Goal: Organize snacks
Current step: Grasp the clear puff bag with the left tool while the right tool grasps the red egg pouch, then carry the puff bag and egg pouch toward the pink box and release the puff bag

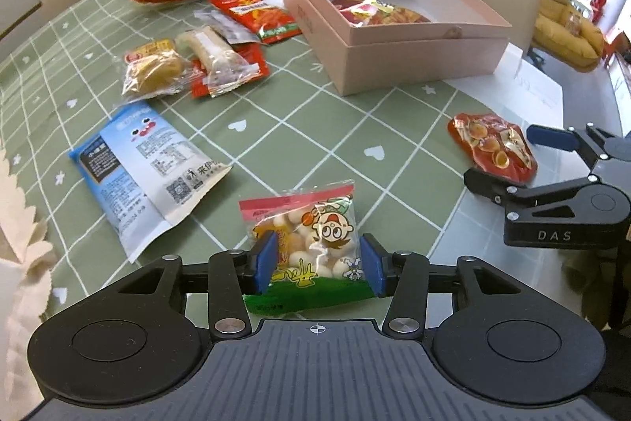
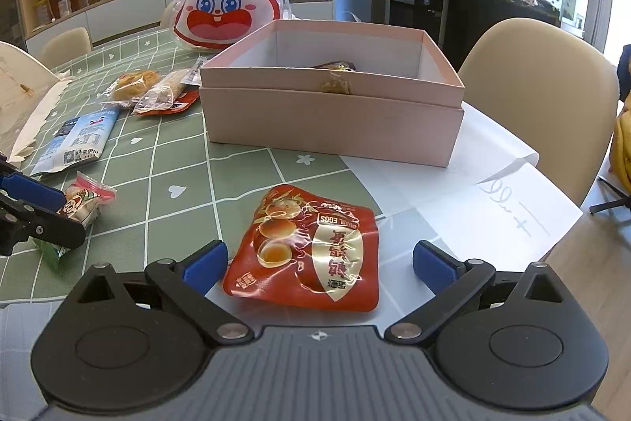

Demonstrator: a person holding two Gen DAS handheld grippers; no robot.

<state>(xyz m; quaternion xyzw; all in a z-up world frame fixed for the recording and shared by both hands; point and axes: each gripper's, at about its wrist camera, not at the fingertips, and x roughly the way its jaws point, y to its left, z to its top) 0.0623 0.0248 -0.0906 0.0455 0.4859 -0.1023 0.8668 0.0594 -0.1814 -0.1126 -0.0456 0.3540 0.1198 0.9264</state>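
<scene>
My left gripper [image 1: 317, 263] has its fingers clenched on the puff-ball snack bag [image 1: 311, 247], low on the bench [image 1: 299, 129]. At two o'clock from it, my right gripper [image 2: 317, 263] is spread wide around the red quail-egg pouch [image 2: 307, 247]. The pink box [image 2: 331, 113] sits at twelve o'clock.

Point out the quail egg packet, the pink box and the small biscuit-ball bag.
quail egg packet [image 2: 307, 251]: right wrist view, middle of its red front.
pink box [image 2: 331, 121]: right wrist view, near outer wall.
biscuit-ball bag [image 1: 311, 243]: left wrist view, clear window between the blue pads.
</scene>
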